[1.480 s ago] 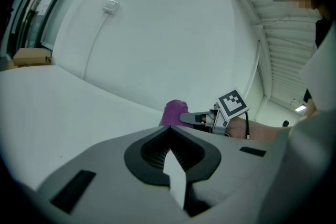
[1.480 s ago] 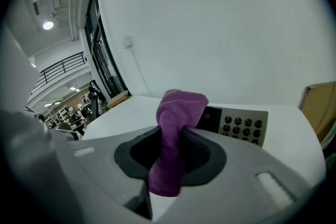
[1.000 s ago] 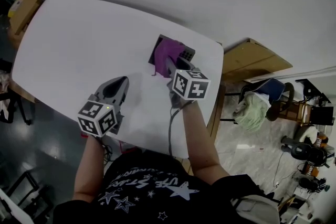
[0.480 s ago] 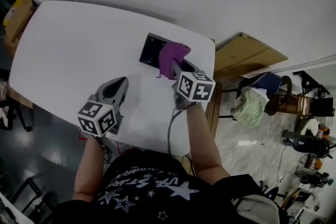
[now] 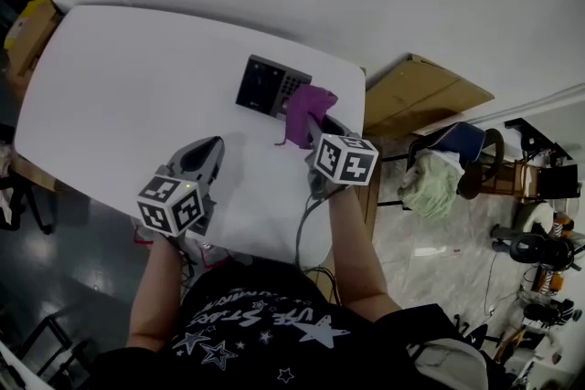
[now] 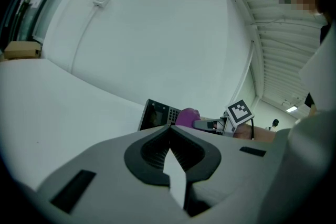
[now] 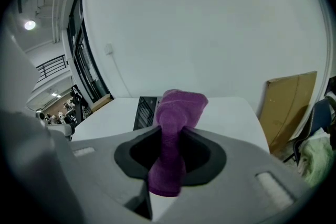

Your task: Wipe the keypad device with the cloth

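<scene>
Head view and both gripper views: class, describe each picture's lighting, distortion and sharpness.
Head view: dim, with a dark floor, but the white table, keypad device and purple cloth read sharply. Left gripper view: fisheye bending of the table edge, black corners. Right gripper view: round black vignette; the cloth is crisp.

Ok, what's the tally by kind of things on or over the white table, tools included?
Black rectangular keypad device: 1
Purple fabric cloth: 1
Grey two-jaw tools: 2, the left tool and the right tool
Total: 4
</scene>
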`<state>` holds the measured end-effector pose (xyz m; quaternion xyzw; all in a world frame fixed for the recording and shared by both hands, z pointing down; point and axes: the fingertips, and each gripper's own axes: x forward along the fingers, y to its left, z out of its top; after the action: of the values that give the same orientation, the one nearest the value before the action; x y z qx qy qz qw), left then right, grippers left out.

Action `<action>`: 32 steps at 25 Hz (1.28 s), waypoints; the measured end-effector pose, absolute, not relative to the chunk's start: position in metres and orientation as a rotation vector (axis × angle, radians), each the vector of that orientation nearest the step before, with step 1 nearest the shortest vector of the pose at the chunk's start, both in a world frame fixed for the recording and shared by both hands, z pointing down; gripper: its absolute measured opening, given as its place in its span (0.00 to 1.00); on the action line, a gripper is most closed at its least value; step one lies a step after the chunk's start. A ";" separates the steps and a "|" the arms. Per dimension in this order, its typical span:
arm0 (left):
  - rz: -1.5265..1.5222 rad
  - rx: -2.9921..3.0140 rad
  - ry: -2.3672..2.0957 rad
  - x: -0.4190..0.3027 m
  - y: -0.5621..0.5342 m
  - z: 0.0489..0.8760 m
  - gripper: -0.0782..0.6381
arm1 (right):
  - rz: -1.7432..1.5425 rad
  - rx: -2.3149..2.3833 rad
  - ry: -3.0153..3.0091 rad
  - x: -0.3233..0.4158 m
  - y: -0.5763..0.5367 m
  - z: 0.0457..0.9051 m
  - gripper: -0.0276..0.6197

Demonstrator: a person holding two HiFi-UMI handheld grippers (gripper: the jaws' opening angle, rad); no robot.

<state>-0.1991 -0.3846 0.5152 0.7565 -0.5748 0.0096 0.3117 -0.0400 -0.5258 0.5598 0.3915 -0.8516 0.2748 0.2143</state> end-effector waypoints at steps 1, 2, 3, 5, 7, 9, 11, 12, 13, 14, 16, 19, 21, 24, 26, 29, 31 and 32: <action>0.023 1.998 -1.516 -0.198 -0.382 0.515 0.12 | 0.758 1.092 -2.360 -0.037 -0.522 0.559 0.19; 0.021 2.000 -1.517 -0.197 -0.379 0.514 0.12 | 0.755 1.095 -2.360 -0.036 -0.518 0.558 0.19; 0.019 2.002 -1.518 -0.196 -0.376 0.513 0.12 | 0.751 1.094 -2.360 -0.035 -0.514 0.557 0.19; 0.014 2.007 -1.520 -0.195 -0.370 0.510 0.12 | 0.747 1.087 -2.361 -0.033 -0.504 0.555 0.19; 0.009 2.013 -1.525 -0.195 -0.363 0.505 0.12 | 0.742 1.087 -2.364 -0.032 -0.495 0.551 0.19; 0.000 2.021 -1.532 -0.195 -0.356 0.500 0.12 | 0.741 1.095 -2.372 -0.030 -0.488 0.547 0.19; -0.008 2.030 -1.539 -0.194 -0.347 0.496 0.12 | 0.735 1.099 -2.384 -0.030 -0.480 0.541 0.19; -0.012 2.033 -1.542 -0.194 -0.342 0.494 0.12 | 0.729 1.098 -2.389 -0.030 -0.476 0.538 0.19; -0.016 2.036 -1.544 -0.194 -0.337 0.492 0.12 | 0.723 1.095 -2.395 -0.030 -0.471 0.535 0.19; -0.021 2.036 -1.546 -0.195 -0.331 0.490 0.12 | 0.717 1.093 -2.401 -0.031 -0.466 0.532 0.19; -0.030 2.034 -1.549 -0.197 -0.319 0.486 0.12 | 0.710 1.089 -2.411 -0.034 -0.456 0.525 0.19; -0.047 2.033 -1.560 -0.204 -0.304 0.482 0.12 | 0.699 1.083 -2.426 -0.041 -0.442 0.518 0.19; -0.059 2.035 -1.569 -0.209 -0.293 0.478 0.12 | 0.691 1.078 -2.434 -0.046 -0.432 0.514 0.19; -0.071 2.037 -1.578 -0.219 -0.275 0.474 0.12 | 0.684 1.077 -2.445 -0.054 -0.414 0.508 0.19; -0.074 2.042 -1.581 -0.226 -0.264 0.473 0.12 | 0.677 1.077 -2.451 -0.059 -0.403 0.504 0.19; -0.067 2.074 -1.583 -0.230 -0.246 0.467 0.12 | 0.657 1.082 -2.455 -0.063 -0.383 0.498 0.19; -0.074 2.090 -1.577 -0.233 -0.234 0.464 0.12 | 0.648 1.096 -2.454 -0.064 -0.369 0.494 0.19; -0.083 2.088 -1.575 -0.236 -0.229 0.463 0.12 | 0.647 1.105 -2.454 -0.064 -0.362 0.491 0.19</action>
<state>-0.2359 -0.2290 0.4634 0.7706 -0.5812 -0.0305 0.2596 -0.0639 -0.3620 0.4912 0.3922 -0.8712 0.2295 0.1858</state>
